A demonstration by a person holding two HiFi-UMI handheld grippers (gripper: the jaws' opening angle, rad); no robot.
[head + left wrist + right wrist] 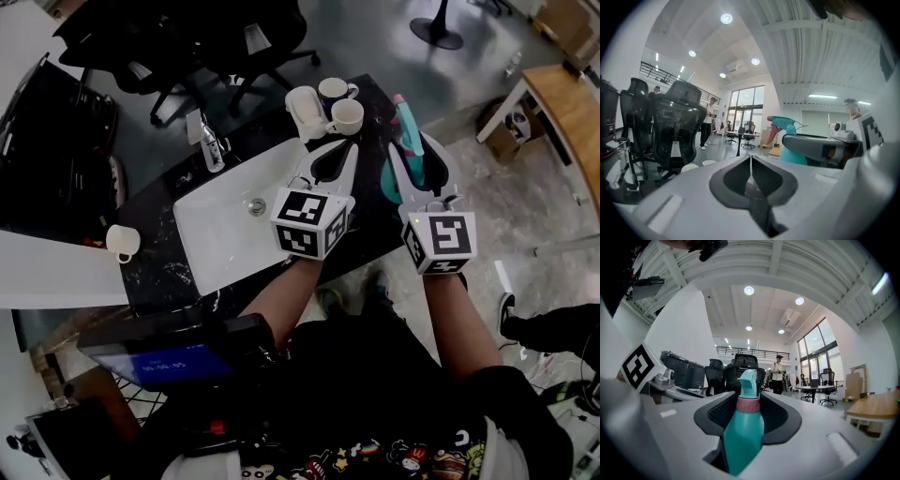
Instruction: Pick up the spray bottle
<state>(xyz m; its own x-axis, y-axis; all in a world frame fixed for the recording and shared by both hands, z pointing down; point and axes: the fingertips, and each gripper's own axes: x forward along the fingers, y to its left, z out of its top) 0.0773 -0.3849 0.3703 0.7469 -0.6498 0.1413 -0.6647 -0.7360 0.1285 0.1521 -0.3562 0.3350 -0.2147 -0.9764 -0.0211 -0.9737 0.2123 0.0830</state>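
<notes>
Right claw clenched on the teal spray bottle - body between the jaws, pink collar and nozzle sticking out past them. In the head view the bottle sits over the right edge of the dark bench, near the mugs. Left claw clenched shut on nothing - beside the white basin.

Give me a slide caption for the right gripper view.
Right gripper clamped on a teal spray bottle with a pink collar, office chairs behind.
</notes>
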